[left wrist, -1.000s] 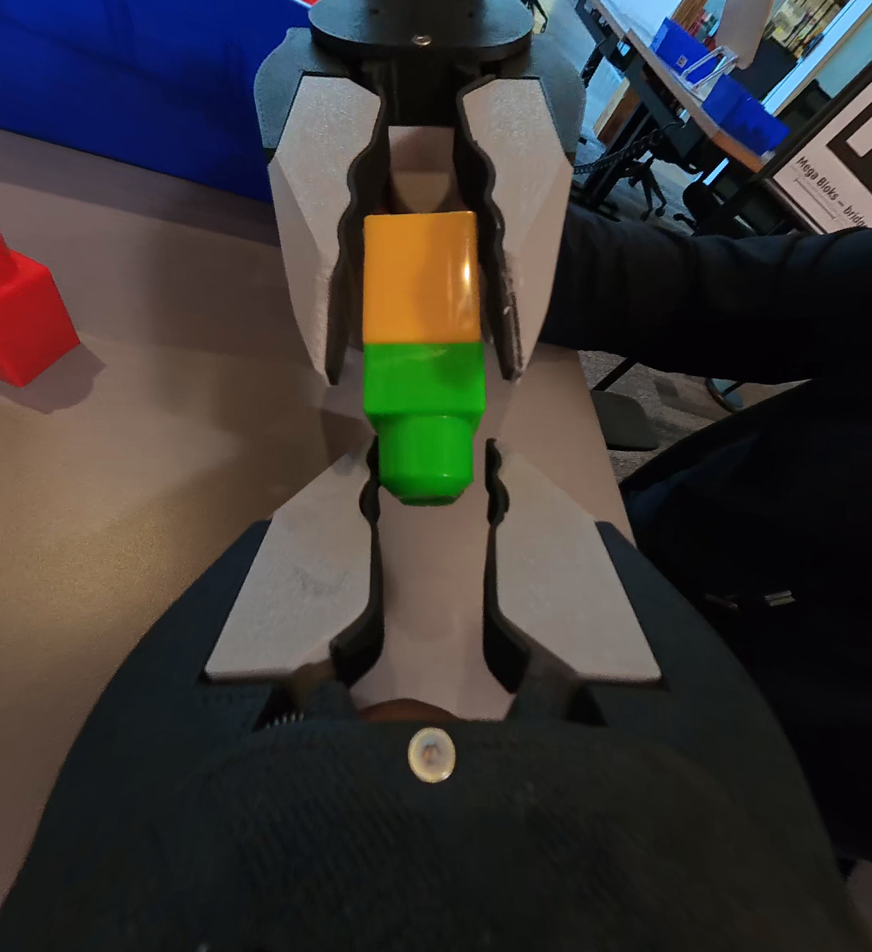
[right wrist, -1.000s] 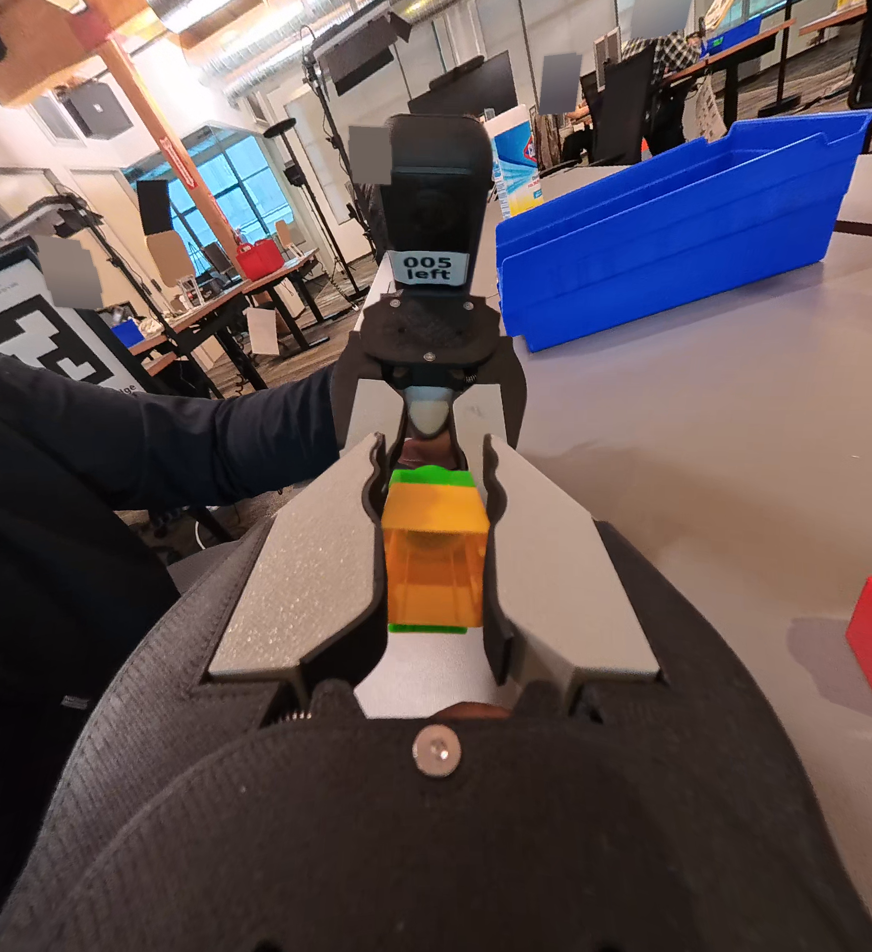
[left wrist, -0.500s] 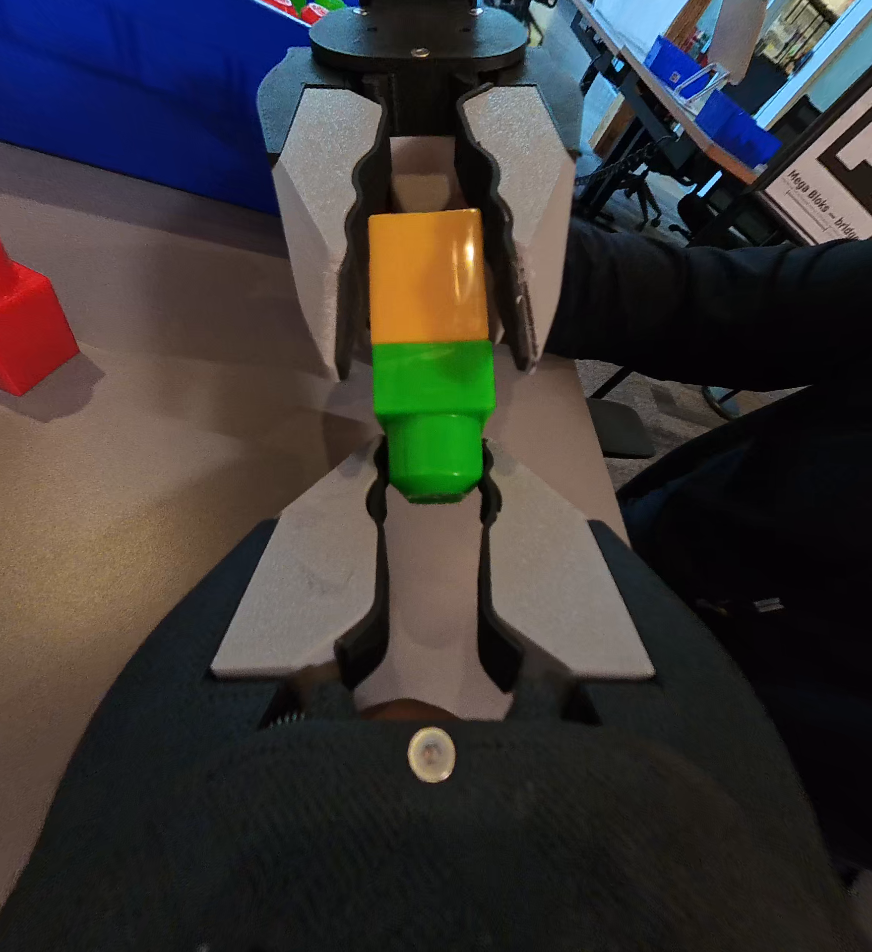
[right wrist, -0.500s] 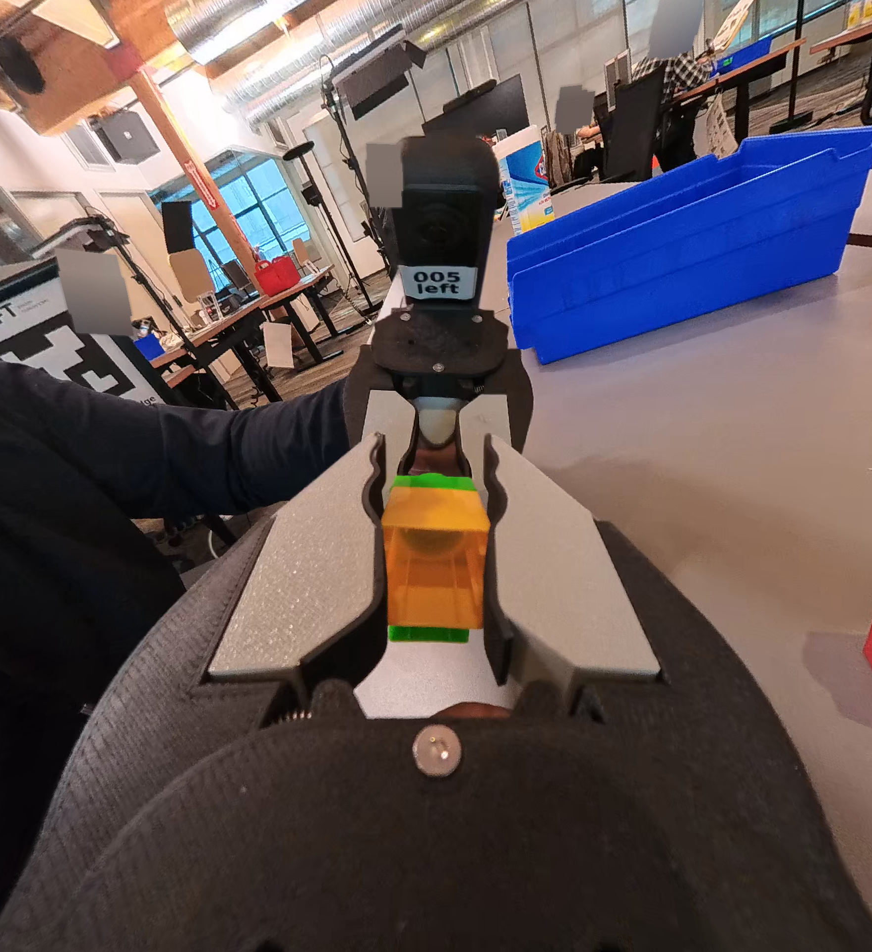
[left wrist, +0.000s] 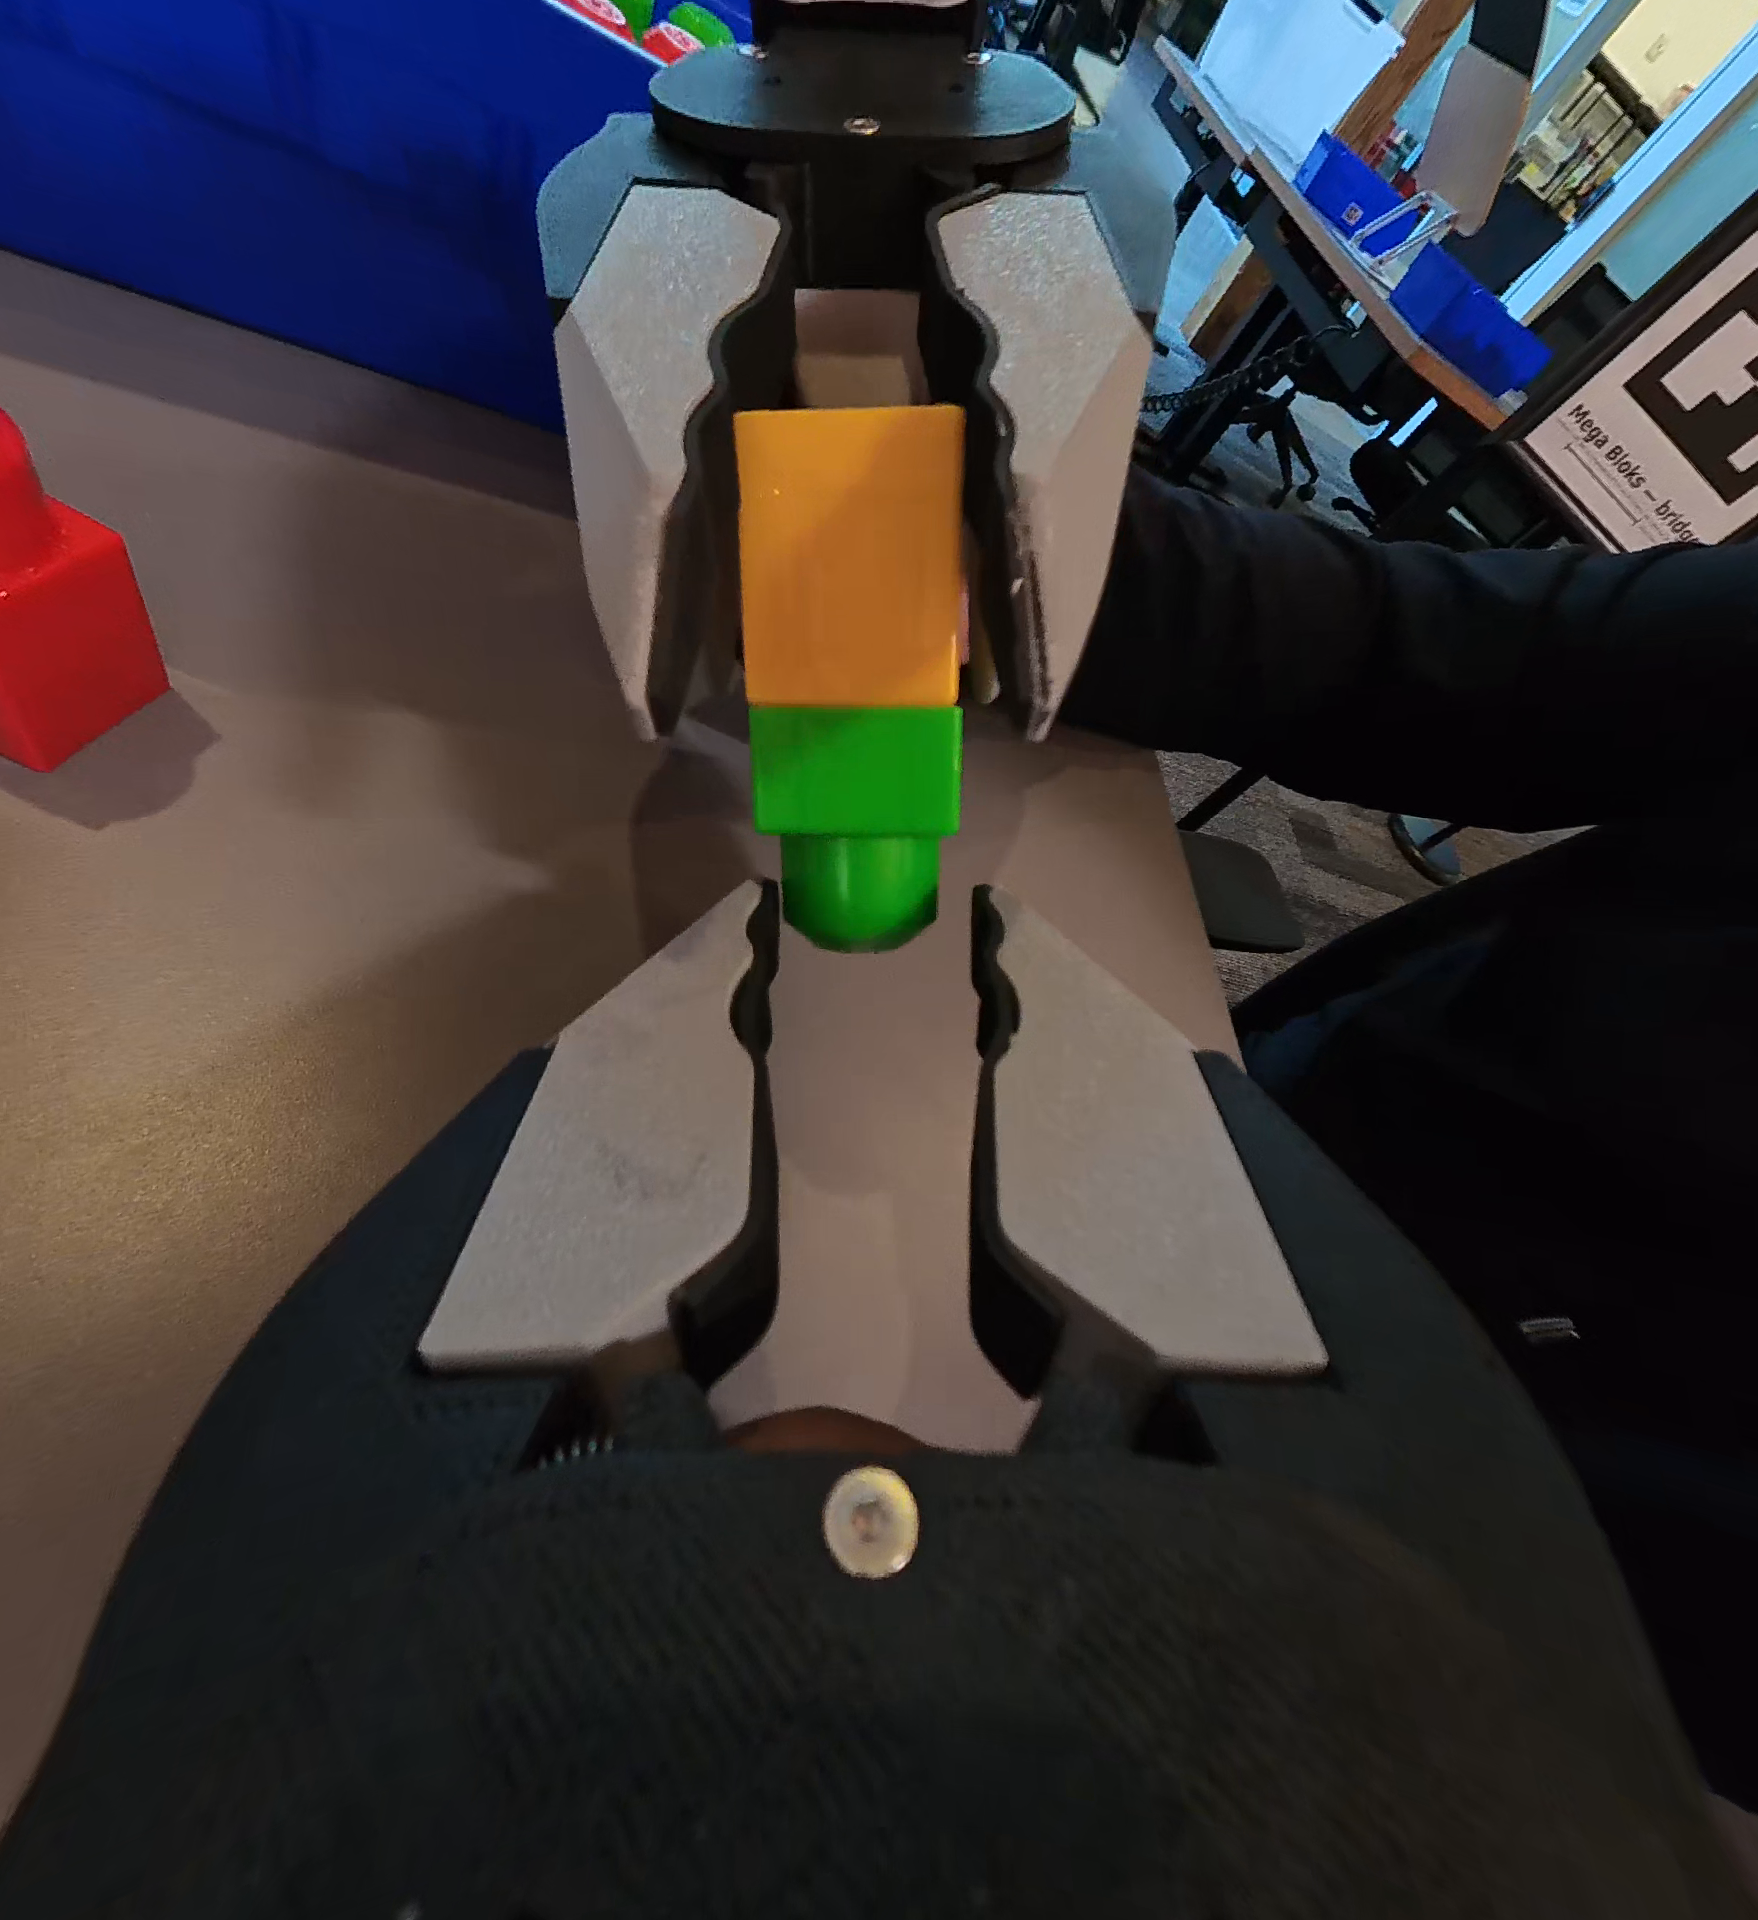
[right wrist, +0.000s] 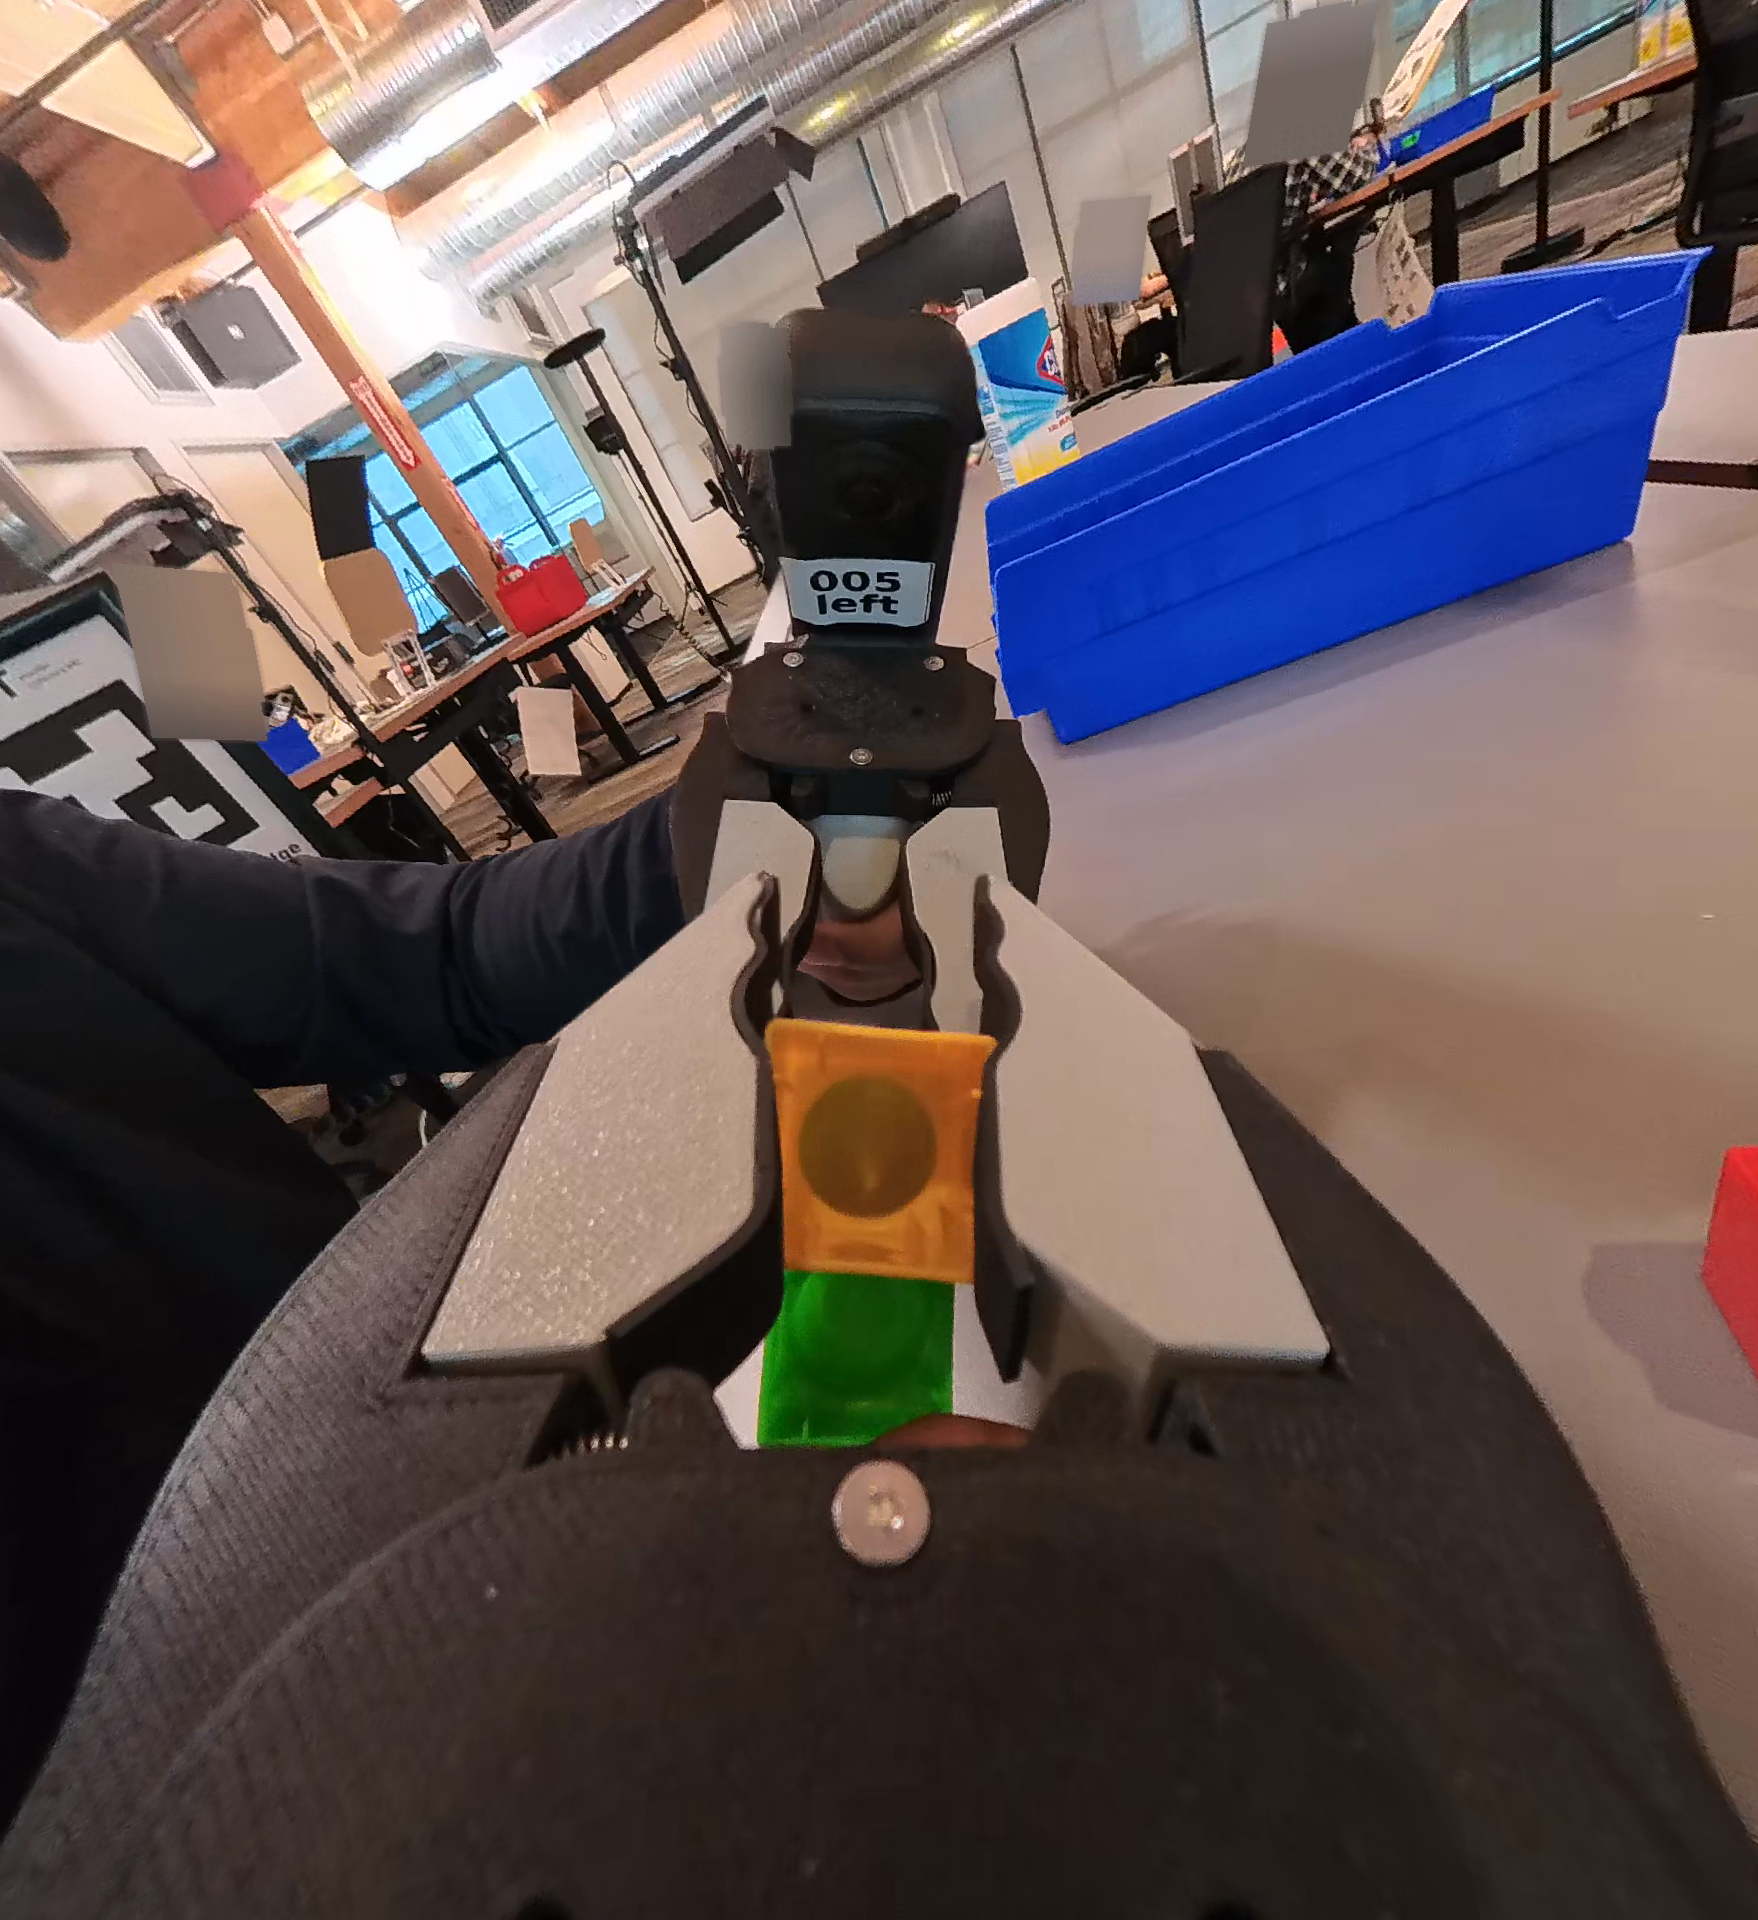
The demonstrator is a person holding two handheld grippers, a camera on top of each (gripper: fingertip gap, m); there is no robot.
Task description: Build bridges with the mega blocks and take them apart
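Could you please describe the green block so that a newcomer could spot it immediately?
Start at the grey table. Above it, the right tool grips an orange block. The green block is joined to the orange block's end, the only green piece, its round stud pointing at the open left tool.

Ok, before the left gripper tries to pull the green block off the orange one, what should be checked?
1. Right gripper clamped on the orange block: ok.
2. Green block seated on the orange block, no gap at the seam: ok.
3. Left gripper lined up with the green block's knob: ok.
4. Left gripper gripping the knob: not ok; the jaws stand apart, with only the knob's end between the tips.
5. Red block out of the way: ok, off to one side on the table.
6. How tightly the two blocks are joined: cannot tell.
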